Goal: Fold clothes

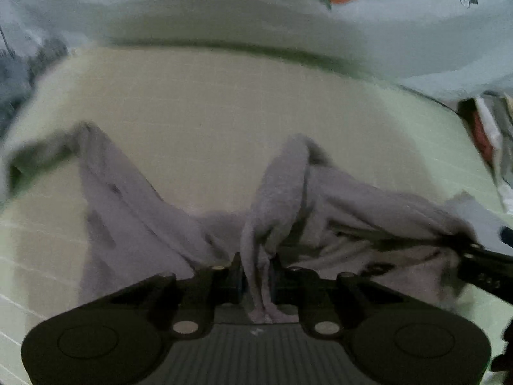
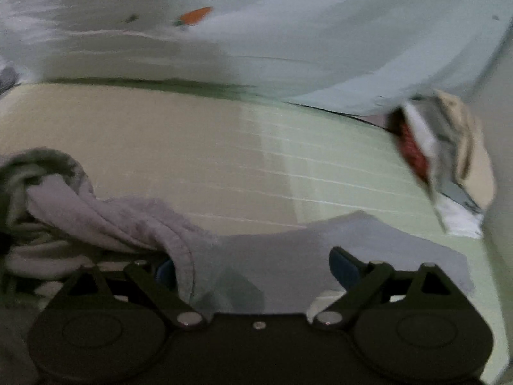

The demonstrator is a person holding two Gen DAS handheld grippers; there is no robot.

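A lilac-grey garment (image 1: 320,199) lies crumpled on the bed, its two long parts spreading away to the left and right. My left gripper (image 1: 258,276) is shut on a raised fold of it, and the cloth hangs down between the close-set jaws. In the left wrist view, my right gripper (image 1: 481,256) shows dark at the right edge, against the same cloth. In the right wrist view, my right gripper (image 2: 255,271) stands wide open over a flat part of the garment (image 2: 288,256). A rolled edge drapes over its left finger (image 2: 166,272), and the pads press on nothing.
The pale green bed sheet (image 1: 224,112) with thin grid lines stretches ahead. A light blue cover (image 2: 288,32) printed with a carrot (image 2: 195,16) rises at the back. A heap of red, white and beige clothes (image 2: 433,147) sits at the right. Striped cloth (image 2: 19,192) lies at the left.
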